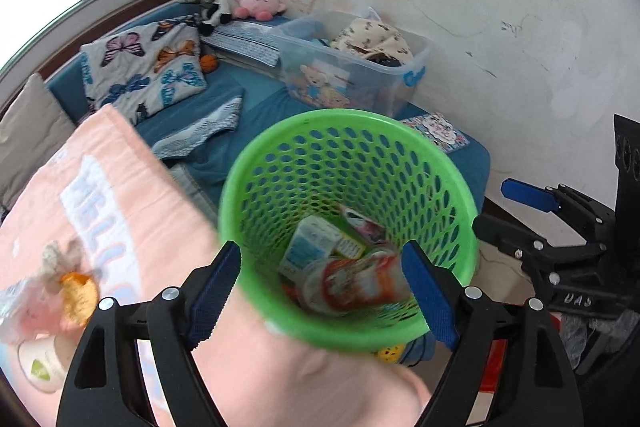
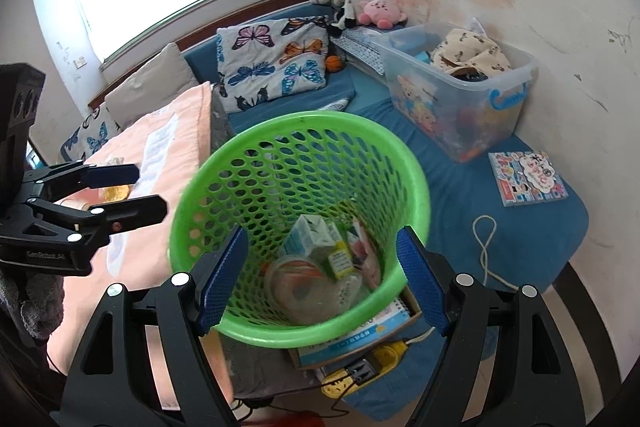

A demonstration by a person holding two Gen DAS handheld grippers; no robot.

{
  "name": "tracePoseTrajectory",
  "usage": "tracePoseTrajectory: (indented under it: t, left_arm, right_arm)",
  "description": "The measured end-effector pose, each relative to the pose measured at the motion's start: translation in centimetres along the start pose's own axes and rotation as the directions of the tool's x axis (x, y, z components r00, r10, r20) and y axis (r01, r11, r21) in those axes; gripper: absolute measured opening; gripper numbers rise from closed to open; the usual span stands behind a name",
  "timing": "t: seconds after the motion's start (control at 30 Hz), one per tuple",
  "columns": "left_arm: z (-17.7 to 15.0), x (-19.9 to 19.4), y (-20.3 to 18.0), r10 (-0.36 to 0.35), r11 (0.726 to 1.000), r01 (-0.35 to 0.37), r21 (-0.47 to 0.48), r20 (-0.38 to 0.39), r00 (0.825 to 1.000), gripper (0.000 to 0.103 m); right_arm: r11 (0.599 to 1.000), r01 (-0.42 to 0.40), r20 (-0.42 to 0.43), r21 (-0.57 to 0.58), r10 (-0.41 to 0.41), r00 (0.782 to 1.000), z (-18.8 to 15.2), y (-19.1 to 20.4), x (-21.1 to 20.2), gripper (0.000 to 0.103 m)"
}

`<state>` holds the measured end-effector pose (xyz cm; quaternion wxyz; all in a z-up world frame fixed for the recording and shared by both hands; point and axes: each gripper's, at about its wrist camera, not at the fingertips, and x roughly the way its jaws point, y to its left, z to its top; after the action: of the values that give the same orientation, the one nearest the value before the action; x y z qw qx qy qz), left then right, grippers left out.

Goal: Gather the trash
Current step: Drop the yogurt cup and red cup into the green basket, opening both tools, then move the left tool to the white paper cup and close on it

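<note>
Closest to me, my left gripper (image 1: pixel 320 253) hangs with its jaws spread wide and nothing in them, and my right gripper (image 2: pixel 321 233) is spread just as wide and also empty. Both look down into the green basket (image 1: pixel 344 115), which shows between each pair of fingers. I cannot tell whether any pad touches its wall. The basket stands beside the bed on a box of notebooks (image 2: pixel 360 339) and already holds a small carton (image 2: pixel 310 233), a round lid (image 2: pixel 296 279) and some wrappers. I judge that I am between drops, with the collecting only partly done. Just left of the basket, on the pink blanket (image 1: pixel 132 211), lie a crumpled wrapper with something orange in it (image 1: pixel 76 287) and a white cup (image 1: pixel 40 367), and I take both for trash. The next move calls for swinging my left gripper over to the wrapper, pinching it low against the soft blanket without catching the cloth, then carrying it back above the rim. Further off on the blue mattress (image 2: pixel 360 95) are a butterfly cushion (image 2: pixel 272 63), a clear bin (image 2: pixel 460 87), a picture book (image 2: pixel 528 179) and plush toys (image 2: pixel 380 11), which I would leave alone.
</note>
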<state>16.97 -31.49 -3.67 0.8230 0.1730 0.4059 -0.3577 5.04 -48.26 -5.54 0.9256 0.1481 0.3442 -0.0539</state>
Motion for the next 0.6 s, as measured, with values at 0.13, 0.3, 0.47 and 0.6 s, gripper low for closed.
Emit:
tracePoseTrajectory:
  t: [0.13,0.3,0.47,0.6]
  left_arm:
    - [-1.5,-1.6,2.3,0.037,0.998,-0.036,-0.057,0.015,0.999,0.080]
    - [-3.4,-3.6,5.7,0.101,0.985,-0.096,-0.140,0.033,0.994,0.080]
    - [-5.4,-5.4,9.2,0.173,0.963,-0.161,-0.216,0.036,0.984,0.080]
    - [-7.1,-7.2,12.3,0.246,0.933,-0.226,-0.281,0.035,0.969,0.080]
  right_arm:
    - [0.999,-0.026,-0.001,-0.023,0.026,1.000,0.3,1.4,0.2,0.077]
    - [0.997,-0.055,-0.005,-0.060,0.055,0.998,1.0,3.3,0.9,0.077]
    - [0.991,-0.092,-0.013,-0.095,0.091,0.996,1.6,5.5,1.7,0.078]
    - [0.984,-0.125,-0.023,-0.129,0.123,0.992,2.3,7.5,2.6,0.078]
